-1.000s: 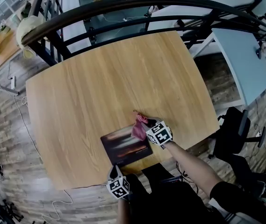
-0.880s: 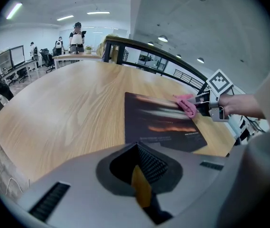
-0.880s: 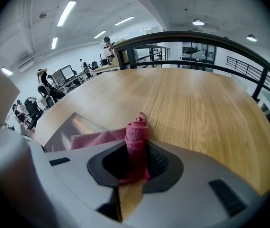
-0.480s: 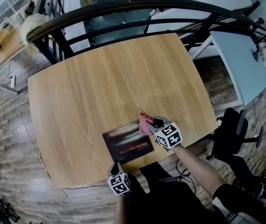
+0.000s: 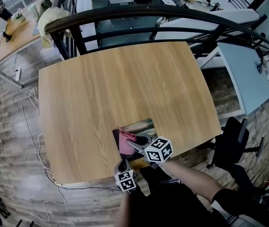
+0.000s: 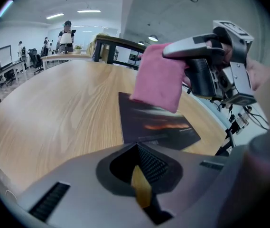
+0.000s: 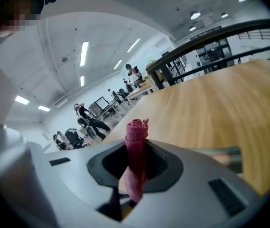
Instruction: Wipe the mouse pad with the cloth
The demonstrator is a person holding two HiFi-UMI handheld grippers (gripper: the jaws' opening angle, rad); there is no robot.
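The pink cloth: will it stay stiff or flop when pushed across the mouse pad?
Probably floppy: the pink cloth hangs limp below the right gripper, which pinches it into a narrow fold. It looks light, so it should drag easily over the mouse pad, though it may bunch.

A pink cloth (image 5: 125,142), bunched into a narrow upright fold, is pinched between the fingers of the right gripper (image 5: 134,143) and hangs over a dark rectangular mouse pad (image 6: 156,122). The pad, printed with a streak of orange and pale light, lies flat on the wooden surface (image 5: 125,79), close to the edge nearest the person. The cloth covers part of the pad's left side in the head view. Whether its lower edge touches the pad cannot be told.
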